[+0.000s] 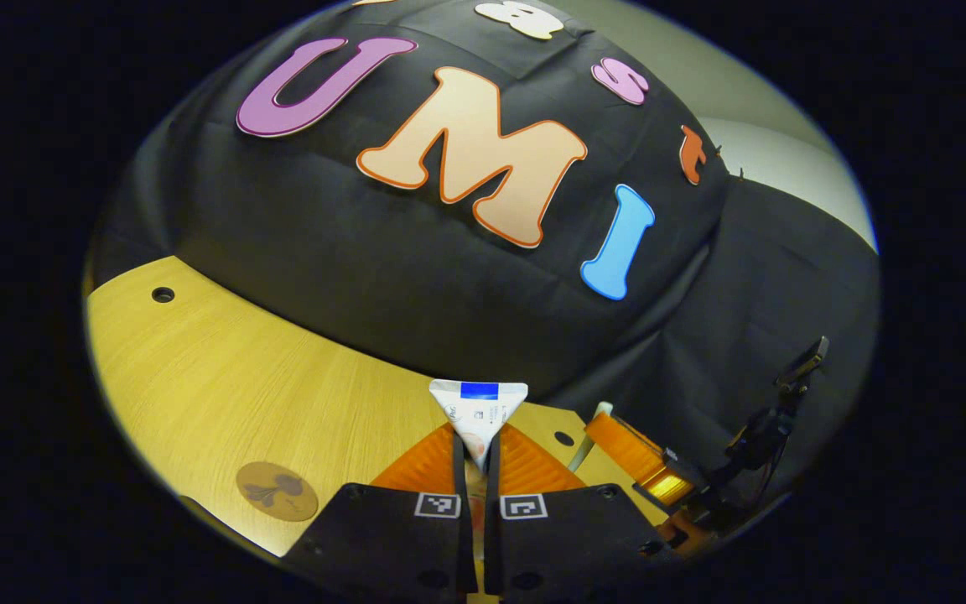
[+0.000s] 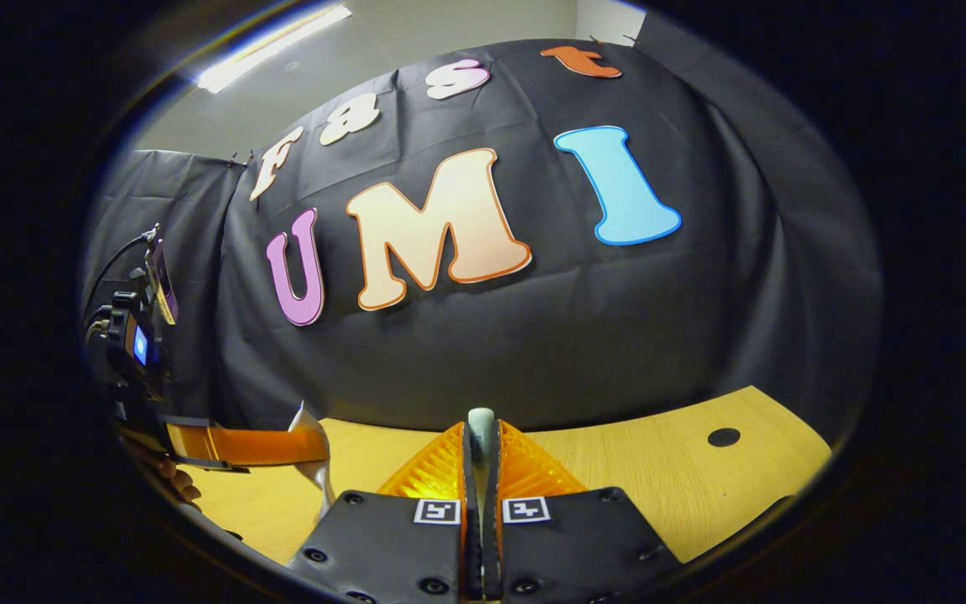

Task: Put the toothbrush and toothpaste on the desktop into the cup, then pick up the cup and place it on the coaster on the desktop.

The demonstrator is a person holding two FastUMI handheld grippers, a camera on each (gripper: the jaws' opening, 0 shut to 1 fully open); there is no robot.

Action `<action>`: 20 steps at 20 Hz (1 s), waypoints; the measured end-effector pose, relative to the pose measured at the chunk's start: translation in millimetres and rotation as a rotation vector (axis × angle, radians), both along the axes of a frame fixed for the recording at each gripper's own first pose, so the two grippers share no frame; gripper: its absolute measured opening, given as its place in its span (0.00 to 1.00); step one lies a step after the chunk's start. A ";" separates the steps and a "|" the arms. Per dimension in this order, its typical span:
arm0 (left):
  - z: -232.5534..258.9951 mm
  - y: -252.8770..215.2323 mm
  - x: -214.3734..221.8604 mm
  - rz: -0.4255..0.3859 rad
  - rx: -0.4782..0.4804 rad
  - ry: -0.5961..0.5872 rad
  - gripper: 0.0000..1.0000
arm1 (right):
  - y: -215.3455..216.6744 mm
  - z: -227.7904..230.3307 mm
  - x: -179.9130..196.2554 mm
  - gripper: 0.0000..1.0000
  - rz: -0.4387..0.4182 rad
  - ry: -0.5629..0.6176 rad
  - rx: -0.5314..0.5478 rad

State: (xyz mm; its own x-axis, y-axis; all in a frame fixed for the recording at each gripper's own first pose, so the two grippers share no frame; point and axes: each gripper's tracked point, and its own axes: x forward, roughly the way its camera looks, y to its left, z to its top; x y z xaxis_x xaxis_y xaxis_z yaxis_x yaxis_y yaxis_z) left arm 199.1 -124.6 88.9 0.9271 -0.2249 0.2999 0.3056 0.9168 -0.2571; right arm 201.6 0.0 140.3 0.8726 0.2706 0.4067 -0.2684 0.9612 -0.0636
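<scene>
Both jaws clamped: left on toothpaste point(image 1: 477, 415), crimped end above; right on toothbrush point(image 2: 480, 436).

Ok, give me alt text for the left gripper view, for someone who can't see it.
The left gripper is shut on a white toothpaste tube, held above a wooden desktop. A round coaster lies lower left; the right gripper shows at right.

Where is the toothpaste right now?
The toothpaste is clamped in the left gripper, low centre in the left gripper view, raised above the desk, with the coaster lower left.
</scene>
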 end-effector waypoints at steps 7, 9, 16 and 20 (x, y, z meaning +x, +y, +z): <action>17.0 -20.1 15.3 -0.026 -0.011 -0.057 0.02 | -1.1 -27.5 3.3 0.13 0.026 0.075 0.018; 21.2 -22.8 15.8 -0.031 -0.011 -0.071 0.02 | 1.7 -37.1 -0.3 0.15 0.066 0.113 0.042; 30.5 -23.4 18.7 -0.010 0.001 -0.097 0.02 | -20.9 -46.9 -16.5 0.97 0.033 0.138 0.086; 26.7 -34.4 25.0 -0.036 -0.015 -0.082 0.02 | -49.2 -54.0 -33.1 0.98 -0.026 0.154 0.096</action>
